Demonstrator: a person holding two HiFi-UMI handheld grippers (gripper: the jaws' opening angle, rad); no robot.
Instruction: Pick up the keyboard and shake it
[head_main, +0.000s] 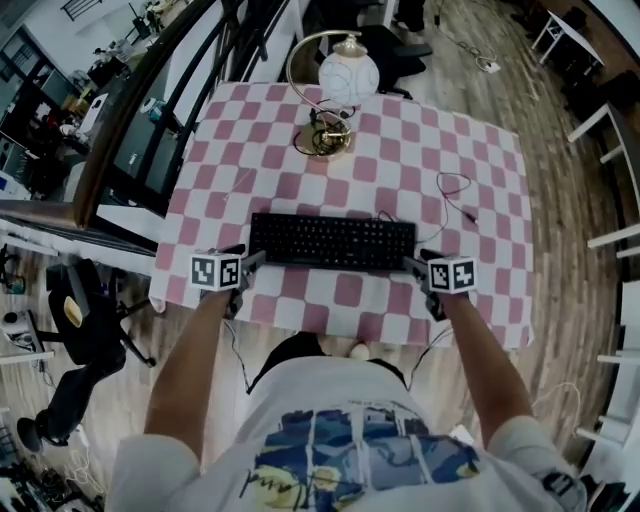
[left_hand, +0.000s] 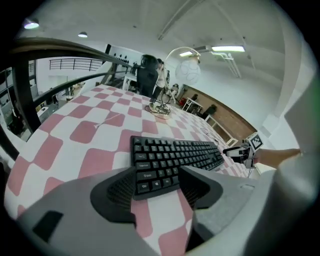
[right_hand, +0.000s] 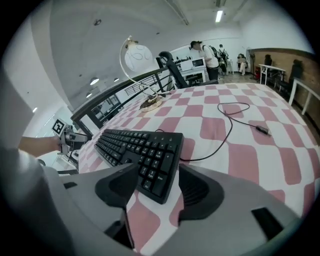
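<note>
A black keyboard (head_main: 332, 241) lies flat on the pink-and-white checked table (head_main: 470, 160), close to its near edge. My left gripper (head_main: 252, 262) is at the keyboard's left end and my right gripper (head_main: 415, 264) at its right end. In the left gripper view the keyboard (left_hand: 175, 152) has its near corner between the jaws of the left gripper (left_hand: 157, 187), which stand wide. In the right gripper view the keyboard (right_hand: 135, 145) reaches in between the right gripper (right_hand: 155, 187) jaws, with a small gap showing at the right pad. Both grippers look open.
A gold arc lamp with a white globe (head_main: 345, 75) stands at the table's far middle. A thin black cable (head_main: 455, 195) loops over the cloth behind the keyboard's right end. A dark railing (head_main: 130, 120) runs along the left. The person's body is at the near edge.
</note>
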